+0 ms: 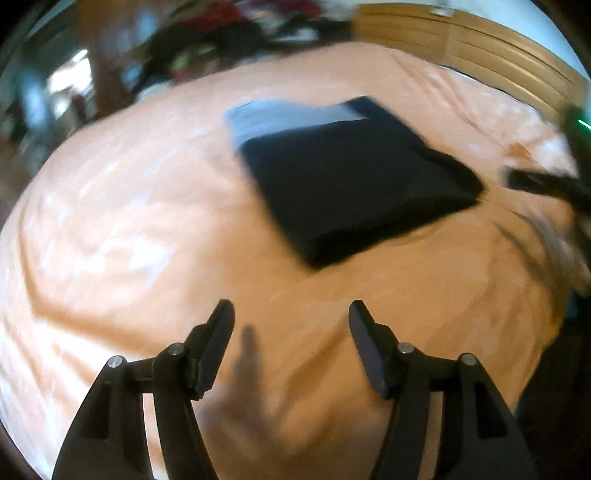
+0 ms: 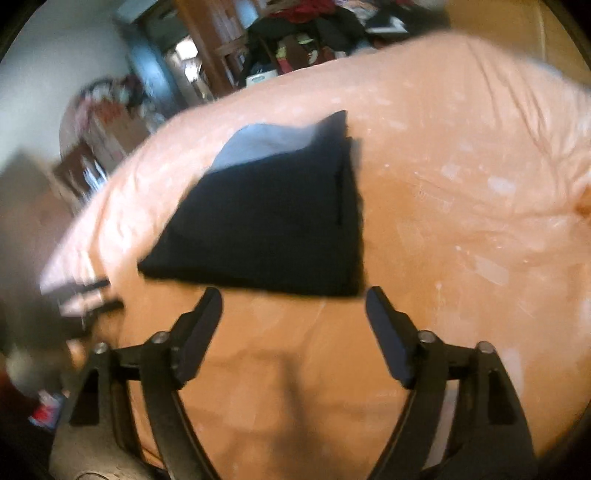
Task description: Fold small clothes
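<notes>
A folded black garment (image 1: pixel 354 177) lies flat on the peach bedspread (image 1: pixel 129 221), with a grey folded piece (image 1: pixel 280 118) showing under its far edge. My left gripper (image 1: pixel 291 314) hovers open above bare bedding, short of the garment's near corner. In the right wrist view the same black garment (image 2: pixel 273 225) and the grey piece (image 2: pixel 266 144) lie just beyond my right gripper (image 2: pixel 293 299), which is open with nothing between its fingers. The right gripper's dark body (image 1: pixel 546 184) shows blurred at the right edge of the left wrist view.
A wooden headboard (image 1: pixel 480 48) runs along the bed's far right side. A heap of dark and red clothes (image 2: pixel 317 26) and wooden furniture (image 2: pixel 207 44) stand past the bed's far edge. Wide bare bedding (image 2: pixel 480 184) lies right of the garment.
</notes>
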Motion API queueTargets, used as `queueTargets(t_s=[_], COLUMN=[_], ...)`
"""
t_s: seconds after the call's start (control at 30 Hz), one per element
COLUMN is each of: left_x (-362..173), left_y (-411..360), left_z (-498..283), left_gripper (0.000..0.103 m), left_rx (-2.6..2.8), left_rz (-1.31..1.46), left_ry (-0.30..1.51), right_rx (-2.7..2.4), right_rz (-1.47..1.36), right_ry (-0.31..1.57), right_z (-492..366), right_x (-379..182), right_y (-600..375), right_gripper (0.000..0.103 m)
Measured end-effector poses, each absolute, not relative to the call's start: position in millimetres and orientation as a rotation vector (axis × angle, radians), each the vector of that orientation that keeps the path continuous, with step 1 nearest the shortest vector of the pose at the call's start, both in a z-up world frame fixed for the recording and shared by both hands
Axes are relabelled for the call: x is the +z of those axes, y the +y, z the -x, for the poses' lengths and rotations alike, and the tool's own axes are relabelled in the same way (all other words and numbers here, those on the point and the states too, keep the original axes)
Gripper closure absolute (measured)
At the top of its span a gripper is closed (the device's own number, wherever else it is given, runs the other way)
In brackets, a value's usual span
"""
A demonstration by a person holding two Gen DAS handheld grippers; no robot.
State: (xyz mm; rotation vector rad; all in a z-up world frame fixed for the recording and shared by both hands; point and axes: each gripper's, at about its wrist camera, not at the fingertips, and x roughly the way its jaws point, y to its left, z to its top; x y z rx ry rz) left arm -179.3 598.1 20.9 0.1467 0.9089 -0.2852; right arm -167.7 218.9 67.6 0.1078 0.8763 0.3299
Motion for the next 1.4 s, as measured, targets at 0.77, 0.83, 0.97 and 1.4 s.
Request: queueTargets(t_s=[0.77, 0.83, 0.97, 1.4], left_x=[-27.0, -26.4, -26.9, -27.2], left_y=[614.8, 613.4, 613.2, 614.0], left_z=[179.2, 178.9, 173.0, 171.1], left_gripper=[0.0, 0.0, 0.0, 0.0], left_rx=[-0.048, -0.042, -0.037, -0.038], left_rz=[0.01, 0.003, -0.001, 0.002], left_ry=[0.909, 0.896, 0.897, 0.891], right_rx=[0.181, 0.174, 0.167, 0.166], right_rz=[0.02, -0.005, -0.009, -0.027], right_ry=[1.015, 1.01, 1.007, 0.988], right_z=[184.6, 185.9, 186.8, 189.3], right_x=[-2.5, -3.9, -6.5, -6.0], right_y=[239.0, 239.4, 240.2, 239.1], right_gripper=[0.0, 0.0, 0.0, 0.0])
